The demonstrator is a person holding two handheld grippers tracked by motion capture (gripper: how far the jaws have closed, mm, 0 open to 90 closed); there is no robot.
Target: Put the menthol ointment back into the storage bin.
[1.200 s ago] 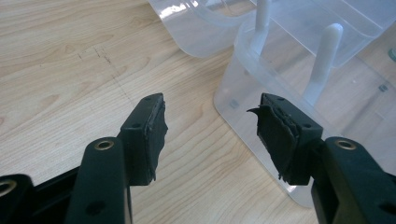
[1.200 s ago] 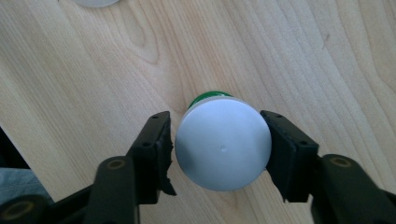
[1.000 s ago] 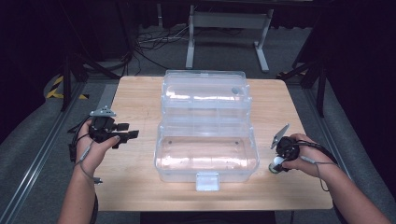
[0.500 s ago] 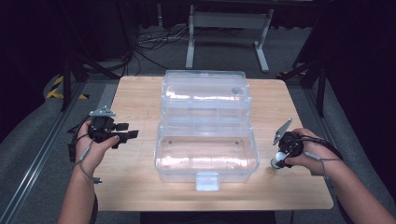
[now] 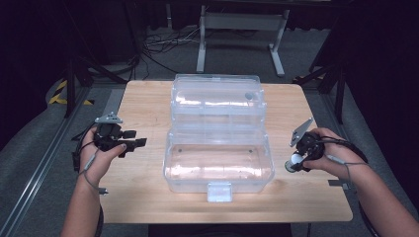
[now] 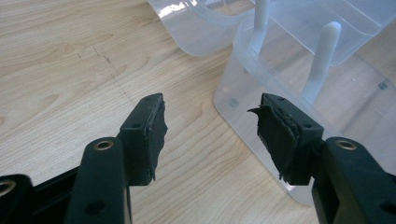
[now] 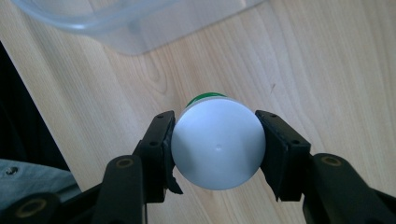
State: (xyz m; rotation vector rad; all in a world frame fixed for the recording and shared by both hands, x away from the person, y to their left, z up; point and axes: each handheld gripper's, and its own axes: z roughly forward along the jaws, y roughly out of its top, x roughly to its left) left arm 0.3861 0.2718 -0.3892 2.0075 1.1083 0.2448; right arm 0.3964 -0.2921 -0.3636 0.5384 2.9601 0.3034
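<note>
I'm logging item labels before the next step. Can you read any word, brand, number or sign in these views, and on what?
None can be read.
White cap of the container in the right claw: plain, no print; its green part is mostly hidden.
Clear plastic box: no lettering visible.
Wooden table: only faint scratch marks, no writing.

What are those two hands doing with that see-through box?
A person holds a gripper in each hand at a wooden table. The right gripper is clamped on a white-capped bottle beside the open clear box. The left gripper is open and empty, pointing at the box's other side.
</note>
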